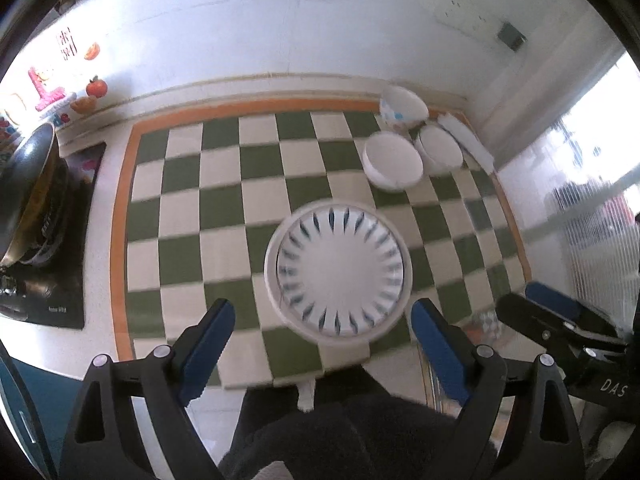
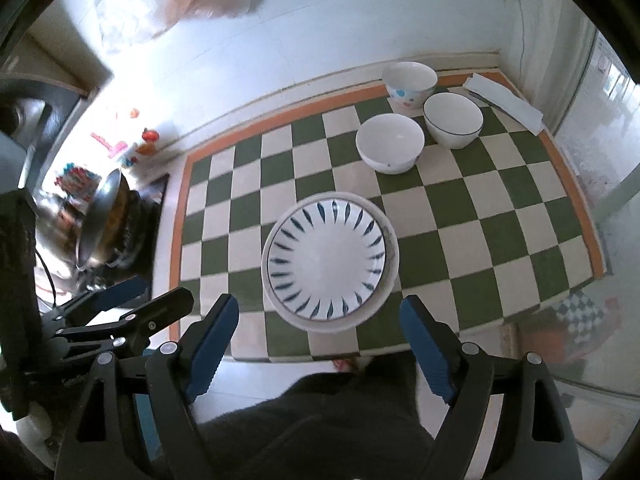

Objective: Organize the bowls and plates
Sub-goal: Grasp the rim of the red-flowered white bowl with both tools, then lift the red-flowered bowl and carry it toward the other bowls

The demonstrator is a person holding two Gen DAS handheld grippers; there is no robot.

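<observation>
A white plate with blue dashes (image 1: 338,270) (image 2: 326,258) lies stacked on a larger white plate (image 2: 390,280) on the green-and-white checked mat (image 1: 224,208) (image 2: 500,216). Three bowls stand at the mat's far right: a plain white bowl (image 1: 393,162) (image 2: 390,148), a dark-rimmed white bowl (image 1: 439,151) (image 2: 453,124) and a spotted bowl (image 1: 402,110) (image 2: 409,82). My left gripper (image 1: 322,336) is open and empty, above the mat's near edge. My right gripper (image 2: 320,330) is open and empty, also short of the plates. Each gripper shows in the other's view.
A wok (image 1: 28,192) (image 2: 100,220) sits on a black stove at the left. A folded white cloth (image 1: 466,142) (image 2: 504,102) lies at the mat's far right corner. A white wall runs behind the counter. Glass panels stand at the right.
</observation>
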